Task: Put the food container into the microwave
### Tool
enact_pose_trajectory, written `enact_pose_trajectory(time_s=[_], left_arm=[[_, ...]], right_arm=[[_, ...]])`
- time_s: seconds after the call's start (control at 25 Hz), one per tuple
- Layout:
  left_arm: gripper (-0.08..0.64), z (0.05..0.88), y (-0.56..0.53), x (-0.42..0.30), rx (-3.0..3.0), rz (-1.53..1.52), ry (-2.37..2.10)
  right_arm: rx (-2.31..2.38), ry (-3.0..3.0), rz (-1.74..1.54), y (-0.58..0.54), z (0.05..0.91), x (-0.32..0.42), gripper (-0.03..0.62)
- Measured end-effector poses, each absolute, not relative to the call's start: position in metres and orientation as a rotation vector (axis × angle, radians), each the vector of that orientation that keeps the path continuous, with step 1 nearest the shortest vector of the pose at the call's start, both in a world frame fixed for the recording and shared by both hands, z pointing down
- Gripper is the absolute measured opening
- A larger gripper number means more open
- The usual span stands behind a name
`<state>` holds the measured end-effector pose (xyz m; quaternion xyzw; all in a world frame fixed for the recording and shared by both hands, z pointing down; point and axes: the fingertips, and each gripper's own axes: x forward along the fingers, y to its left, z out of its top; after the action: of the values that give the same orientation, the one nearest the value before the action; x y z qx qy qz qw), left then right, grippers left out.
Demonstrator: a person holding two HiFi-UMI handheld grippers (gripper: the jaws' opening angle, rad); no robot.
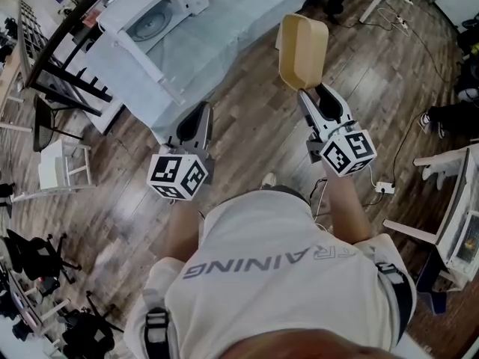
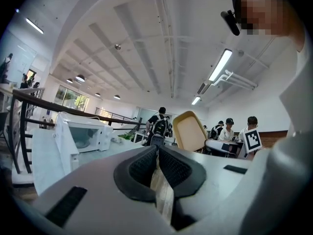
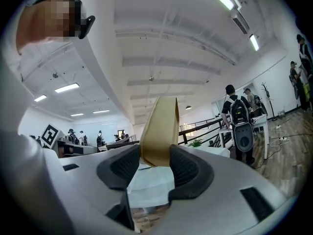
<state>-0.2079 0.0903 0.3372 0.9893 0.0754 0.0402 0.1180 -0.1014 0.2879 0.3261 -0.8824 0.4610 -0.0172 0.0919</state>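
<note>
Two grippers in play, both out in front of the person over a wooden floor (image 1: pixel 254 133), neither at the table yet.

Far left: the microwave (image 1: pixel 161 6) sits on the cloth-covered table (image 1: pixel 224 28). In the left gripper view its door (image 2: pixel 65 143) looks swung open, with the cavity facing out, so no door step seems needed.

Left gripper (image 1: pixel 200 111): jaws drawn together, pads meeting at the tips, nothing between them. It is empty and points level toward the table.

Right of it: the food container (image 1: pixel 303 51), a tan open tray, hangs in the air well apart from the microwave. It stands on edge, with its hollow side showing in the head view.

Right gripper (image 1: pixel 310 92): jaws set fairly wide and clamped on the container's near rim. The right gripper view shows the tan wall pinched between both pads (image 3: pixel 183 168).

Step in hand, by my read: transport. The container is picked up and on its way, not yet inserted.

Next move likely calls for:
- closing the gap to the table
- swinging the right gripper left to line up with the microwave opening
- probably tipping the container flat so it can slide in base down onto the turntable
- keeping clear of the open door
- releasing only once it rests inside

The grip is on one edge only, so the tray could pivot if bumped.
</note>
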Motion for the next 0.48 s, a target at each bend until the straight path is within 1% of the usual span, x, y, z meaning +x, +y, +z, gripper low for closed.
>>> enact_pose_trajectory(time_s=[0.48], left_arm=[[0.044,0.349,0.138,-0.130,2.892,0.123,0.194]], right_arm=[[-2.584,1.411,-0.090,0.334,0.345,-0.024,0.209]])
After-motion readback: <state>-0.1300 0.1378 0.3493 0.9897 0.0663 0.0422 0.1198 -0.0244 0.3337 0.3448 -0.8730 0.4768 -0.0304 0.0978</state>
